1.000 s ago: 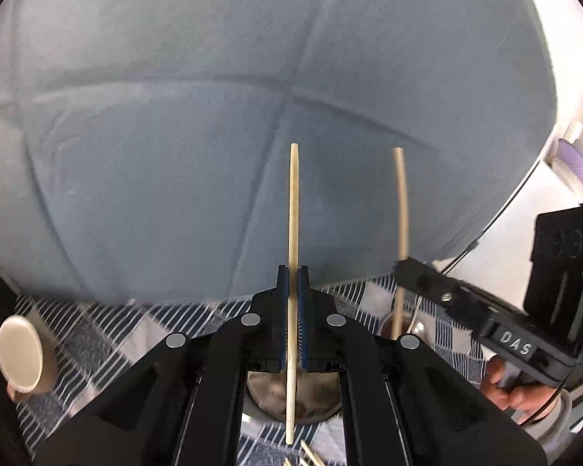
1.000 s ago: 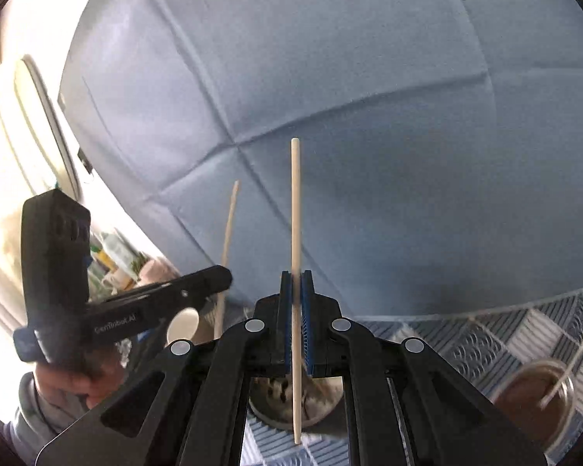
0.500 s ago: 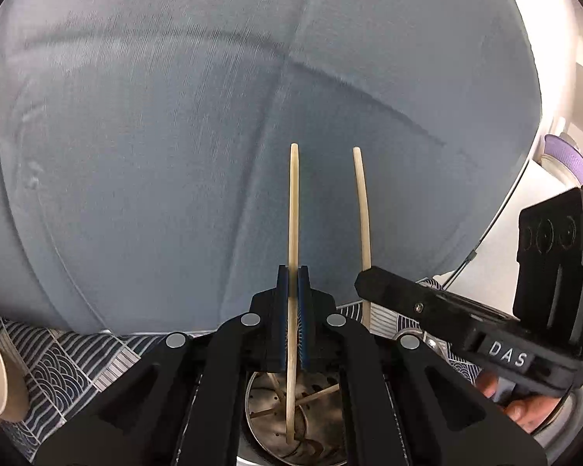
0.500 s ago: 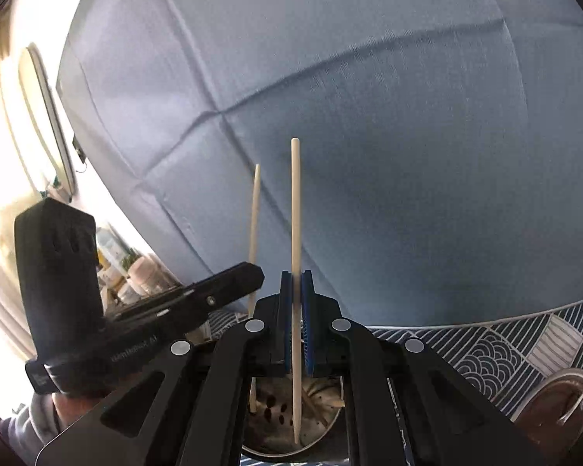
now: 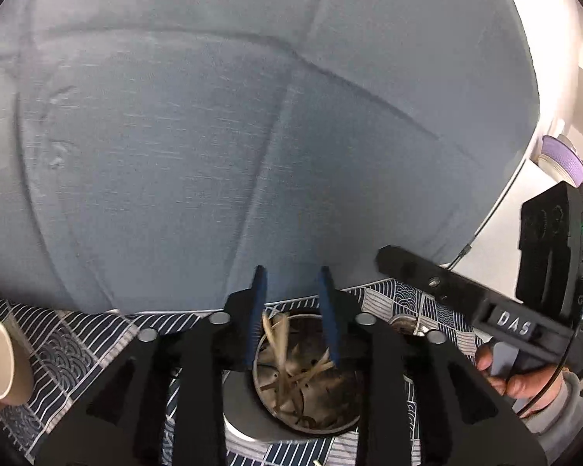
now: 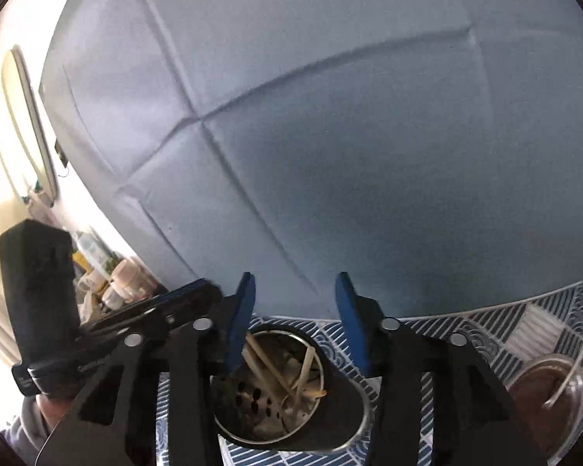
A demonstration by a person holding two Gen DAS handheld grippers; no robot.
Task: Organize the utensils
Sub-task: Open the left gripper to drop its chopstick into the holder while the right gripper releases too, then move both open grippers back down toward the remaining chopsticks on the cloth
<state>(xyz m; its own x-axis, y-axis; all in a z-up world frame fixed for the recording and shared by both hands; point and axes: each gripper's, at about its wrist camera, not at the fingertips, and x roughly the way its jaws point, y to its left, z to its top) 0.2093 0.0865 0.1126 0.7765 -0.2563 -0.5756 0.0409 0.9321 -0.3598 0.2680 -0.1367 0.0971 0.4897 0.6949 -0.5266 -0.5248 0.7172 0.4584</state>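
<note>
Both grippers hang over one perforated metal holder (image 6: 276,411) on the patterned tablecloth (image 5: 81,345). Left gripper (image 5: 291,283) and right gripper (image 6: 296,287) have jaws opening with nothing between them. Several wooden chopsticks (image 6: 268,365) lie inside the holder, leaning loosely.

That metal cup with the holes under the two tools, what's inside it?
The metal cup holds several wooden chopsticks leaning crosswise, their ends on its perforated bottom. The tools' black frames cover part of its rim, so an exact count of the sticks is not possible.
</note>
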